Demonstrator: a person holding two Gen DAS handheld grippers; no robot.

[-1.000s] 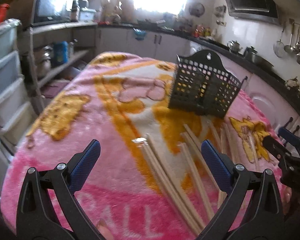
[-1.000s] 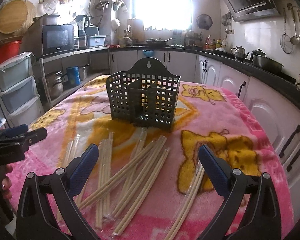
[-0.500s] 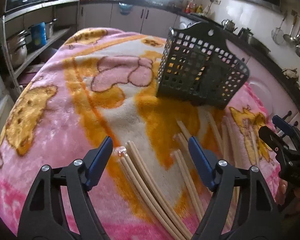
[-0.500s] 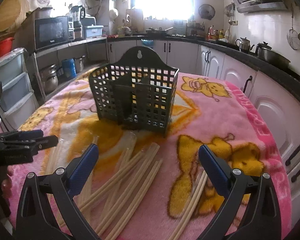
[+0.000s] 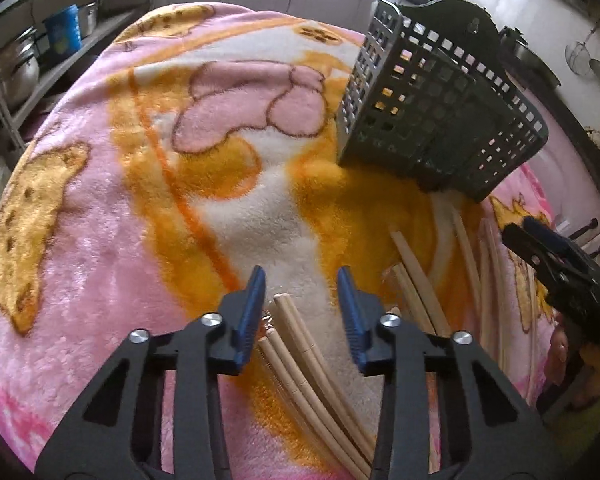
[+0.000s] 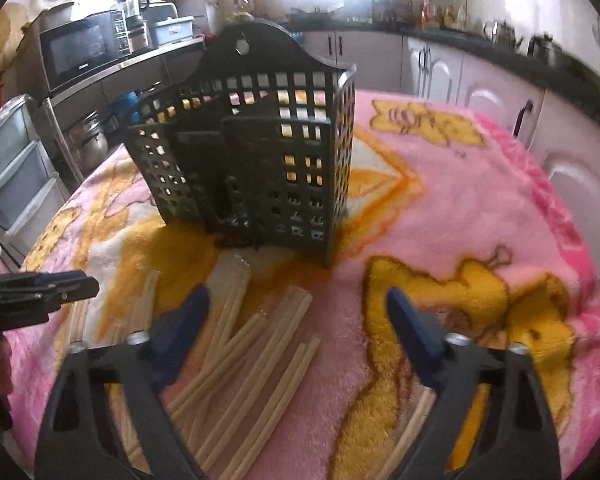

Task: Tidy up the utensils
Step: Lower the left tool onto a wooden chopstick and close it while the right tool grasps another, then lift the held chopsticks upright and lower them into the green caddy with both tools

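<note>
Several pairs of wooden chopsticks in clear wrappers lie on a pink and yellow blanket. A dark perforated utensil basket stands upright behind them. My left gripper is low over the blanket, its jaws partly closed and straddling the tips of one chopstick bundle without gripping it. It also shows in the right wrist view. My right gripper is open and empty, above the chopsticks in front of the basket. It shows in the left wrist view at the right.
The blanket covers a table. Kitchen cabinets and a counter with kettles run along the right and back. Shelves with pots, a microwave and plastic drawers stand at the left.
My left gripper has moved down and forward to the chopstick tips and its jaws have narrowed. My right gripper has moved closer to the basket, staying open.
</note>
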